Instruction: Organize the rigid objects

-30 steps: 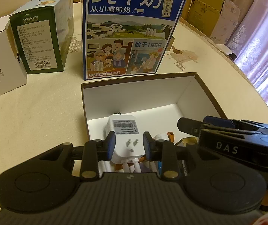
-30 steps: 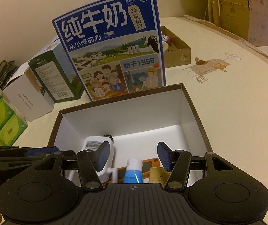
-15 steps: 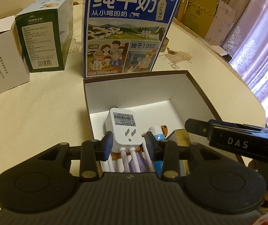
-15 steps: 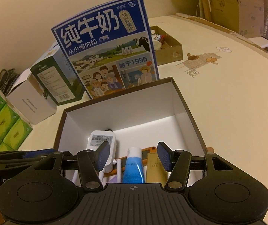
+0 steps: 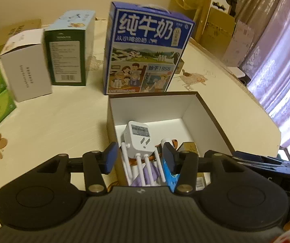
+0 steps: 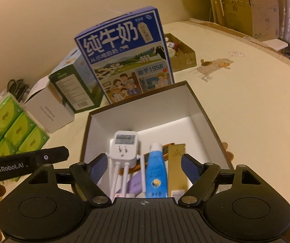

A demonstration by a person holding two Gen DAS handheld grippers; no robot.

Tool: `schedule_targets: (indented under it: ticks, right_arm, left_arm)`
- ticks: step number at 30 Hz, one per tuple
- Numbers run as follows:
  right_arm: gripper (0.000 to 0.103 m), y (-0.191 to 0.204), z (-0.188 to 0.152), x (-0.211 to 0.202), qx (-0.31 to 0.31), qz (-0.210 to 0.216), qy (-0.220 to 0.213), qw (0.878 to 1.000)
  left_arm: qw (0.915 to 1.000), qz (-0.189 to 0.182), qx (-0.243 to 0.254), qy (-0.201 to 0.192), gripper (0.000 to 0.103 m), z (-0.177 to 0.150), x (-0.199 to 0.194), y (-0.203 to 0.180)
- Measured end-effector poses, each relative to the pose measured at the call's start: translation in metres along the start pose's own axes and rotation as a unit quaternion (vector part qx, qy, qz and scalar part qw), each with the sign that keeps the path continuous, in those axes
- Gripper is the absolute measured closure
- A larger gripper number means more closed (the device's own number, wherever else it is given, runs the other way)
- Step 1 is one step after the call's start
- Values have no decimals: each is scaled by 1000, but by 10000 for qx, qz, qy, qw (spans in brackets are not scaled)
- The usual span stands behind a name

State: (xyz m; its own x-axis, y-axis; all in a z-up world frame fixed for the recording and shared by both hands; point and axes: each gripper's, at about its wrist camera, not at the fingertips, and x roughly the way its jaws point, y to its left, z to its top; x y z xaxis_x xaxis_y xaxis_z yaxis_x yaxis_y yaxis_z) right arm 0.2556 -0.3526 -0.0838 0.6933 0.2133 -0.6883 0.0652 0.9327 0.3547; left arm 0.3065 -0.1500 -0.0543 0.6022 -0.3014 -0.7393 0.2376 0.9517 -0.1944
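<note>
Left wrist view: left claw opening, empty, above white plug lying in open box at 12 o'clock; right claw opening, empty; items boxed together, likely sorted.

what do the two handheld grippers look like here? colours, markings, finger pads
Both match: black plastic body with a ribbed top plate, two round raised discs, silver pivot pins and black linkage arms. The left gripper and right gripper each carry dark blue finger pads. The left one's side shows white "GenRobot.AI" lettering in the right wrist view. No cables or sleeves visible.
</note>
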Motion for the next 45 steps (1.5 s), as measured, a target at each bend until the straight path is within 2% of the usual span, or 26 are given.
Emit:
schedule_targets:
  ticks: [4, 20, 24, 30, 36, 45]
  right_arm:
    - [25, 15, -9, -19, -87, 111, -13, 9999]
    - [25, 86, -68, -84, -733, 481, 192, 9960]
    - [25, 104, -79, -101, -844, 665, 208, 9940]
    - [25, 124, -98, -122, -922, 996, 364, 9901]
    - [25, 140, -118, -138, -1026, 1130, 517, 9869]
    - [25, 158, -144, -151, -1316, 1133, 721, 9822]
  left_arm:
    - [9999, 123, -5, -65, 52, -11, -30, 9]
    - [9985, 506, -152, -131, 41, -76, -145, 45]
    - [9972, 709, -185, -167, 33, -94, -174, 53]
    - [9938, 1027, -383, -185, 32, -121, -213, 72]
    - [9895, 1389, -340, -199, 32, -147, -246, 79]
    - [9864, 1567, -498, -32, 32, -181, -272, 86]
